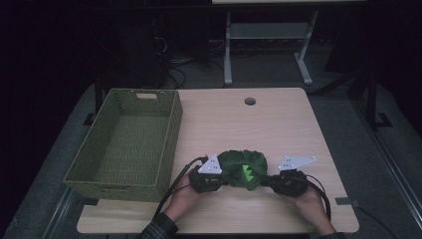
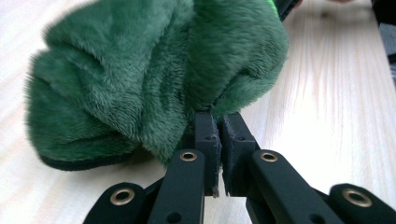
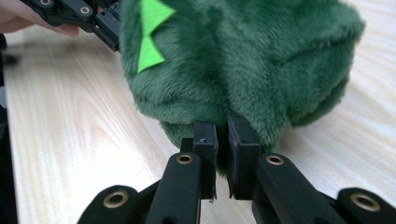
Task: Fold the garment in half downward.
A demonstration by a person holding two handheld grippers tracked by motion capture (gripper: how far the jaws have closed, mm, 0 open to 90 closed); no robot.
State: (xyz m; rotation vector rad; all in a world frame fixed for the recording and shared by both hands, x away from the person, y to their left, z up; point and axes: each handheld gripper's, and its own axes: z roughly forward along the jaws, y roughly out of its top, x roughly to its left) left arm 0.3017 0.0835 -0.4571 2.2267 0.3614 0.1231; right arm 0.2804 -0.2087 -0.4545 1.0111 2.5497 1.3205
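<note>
Work in hand: two grippers hold one green plush piece (image 1: 243, 170) between them, low over the near part of the wooden table (image 1: 278, 124); likely bound for the woven basket (image 1: 171, 127) at the table's left side.

Plush piece: dark green fleece with bright green felt triangles (image 3: 150, 35), bunched into folds; whether its underside rests on the tabletop I cannot tell.

Left gripper (image 2: 219, 135): jaws nearly shut, pinching a thin fold of fleece at the piece's left edge. Only a narrow lip of fabric sits between the pads.

Right gripper (image 3: 223, 140): jaws nearly shut on the opposite edge, again on a small tuck of pile and cloth.

Basket: olive green, standing just left of the left hand, a tall rim between it and the plush.

Risk, slip: both holds are shallow pinches on soft pile; a pull apart or a quick lift could draw the fold out of one pair of jaws.

Risk, swing: if one side lets go, the piece would hang from the other gripper and drop short of the basket.

Risk, snag: a low carry leftward could catch sagging fabric on the basket rim and shove the basket.

Risk, cables: the trailing cables (image 1: 171, 186) lie near the basket corner and may drag.
</note>
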